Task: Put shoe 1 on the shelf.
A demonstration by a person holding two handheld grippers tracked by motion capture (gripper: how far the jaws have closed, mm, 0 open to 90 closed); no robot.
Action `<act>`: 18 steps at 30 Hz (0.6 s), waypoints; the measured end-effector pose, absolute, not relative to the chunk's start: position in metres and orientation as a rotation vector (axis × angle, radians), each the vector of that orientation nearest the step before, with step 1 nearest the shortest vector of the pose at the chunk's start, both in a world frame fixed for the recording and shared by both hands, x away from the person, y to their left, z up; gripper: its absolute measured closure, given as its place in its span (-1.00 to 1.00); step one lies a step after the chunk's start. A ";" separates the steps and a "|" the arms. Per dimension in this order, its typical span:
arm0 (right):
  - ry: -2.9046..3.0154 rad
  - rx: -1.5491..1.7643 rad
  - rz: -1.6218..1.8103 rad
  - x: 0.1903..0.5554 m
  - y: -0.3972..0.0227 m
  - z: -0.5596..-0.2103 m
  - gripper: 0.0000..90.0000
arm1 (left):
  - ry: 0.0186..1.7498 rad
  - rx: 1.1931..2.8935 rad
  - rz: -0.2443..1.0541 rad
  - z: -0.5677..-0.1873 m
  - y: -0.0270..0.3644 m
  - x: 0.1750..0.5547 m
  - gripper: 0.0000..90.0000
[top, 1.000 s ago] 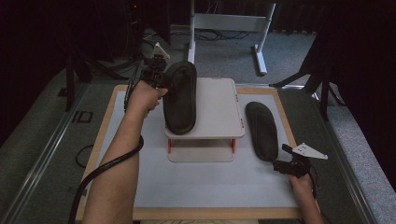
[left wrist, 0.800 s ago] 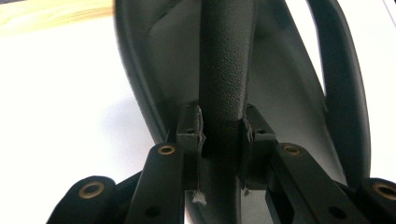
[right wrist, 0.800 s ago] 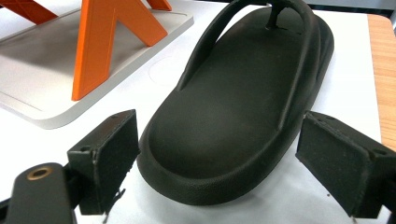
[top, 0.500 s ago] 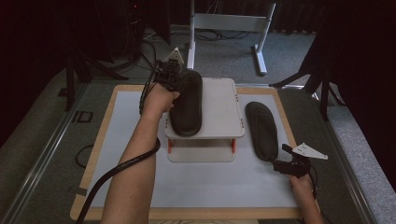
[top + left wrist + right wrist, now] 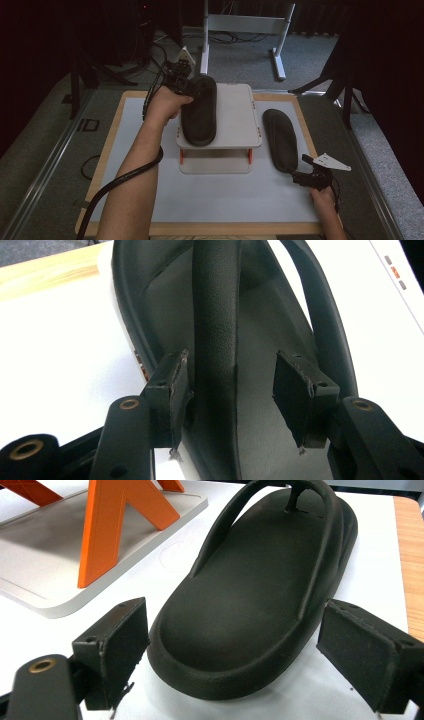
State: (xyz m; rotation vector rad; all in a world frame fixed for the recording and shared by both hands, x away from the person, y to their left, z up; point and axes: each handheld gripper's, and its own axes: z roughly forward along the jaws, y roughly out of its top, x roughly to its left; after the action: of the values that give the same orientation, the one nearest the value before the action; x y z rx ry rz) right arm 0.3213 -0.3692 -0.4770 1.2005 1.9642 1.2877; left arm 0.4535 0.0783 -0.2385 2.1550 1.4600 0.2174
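Note:
A black flip-flop sandal (image 5: 200,110) lies lengthwise on the left half of a white raised platform (image 5: 235,107). My left gripper (image 5: 182,82) is at its far end. In the left gripper view the gripper (image 5: 235,390) is open, with the sandal's strap (image 5: 215,315) between the jaws. The left pad touches the strap and the right pad (image 5: 295,395) stands clear of it. A second black sandal (image 5: 281,139) lies on the white mat right of the platform. My right gripper (image 5: 300,171) sits at its near heel, open (image 5: 242,650), one pad on each side of the heel (image 5: 240,645), not touching.
The platform stands on orange legs (image 5: 115,525) over a white base plate (image 5: 50,570). A white mat (image 5: 220,200) in a wooden frame (image 5: 95,175) covers the table. A white metal stand (image 5: 240,25) is on the floor beyond. Cables trail from both grippers.
My left gripper carried the sandal to the right and set it down flatter on the platform; its jaws now stand apart around the strap. The right gripper and second sandal stayed put.

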 end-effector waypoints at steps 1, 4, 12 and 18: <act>1.965 1.199 1.288 0.321 -0.369 -0.477 -0.72 | 1.446 2.144 0.200 -0.237 0.080 0.452 0.07; 1.965 1.200 1.287 0.321 -0.369 -0.477 -0.72 | 1.421 2.145 0.198 -0.233 0.082 0.449 0.07; 1.965 1.197 1.288 0.321 -0.369 -0.477 -0.72 | 1.372 2.120 0.181 -0.230 0.097 0.439 0.07; 1.965 1.198 1.288 0.321 -0.369 -0.477 -0.72 | 1.314 2.076 0.172 -0.225 0.115 0.427 0.07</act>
State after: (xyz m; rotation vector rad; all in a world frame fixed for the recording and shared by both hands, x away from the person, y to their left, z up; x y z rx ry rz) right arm 0.3213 -0.3692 -0.4771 1.1984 1.9654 1.2877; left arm 0.4274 0.1153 -0.2250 2.0757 1.3139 0.1724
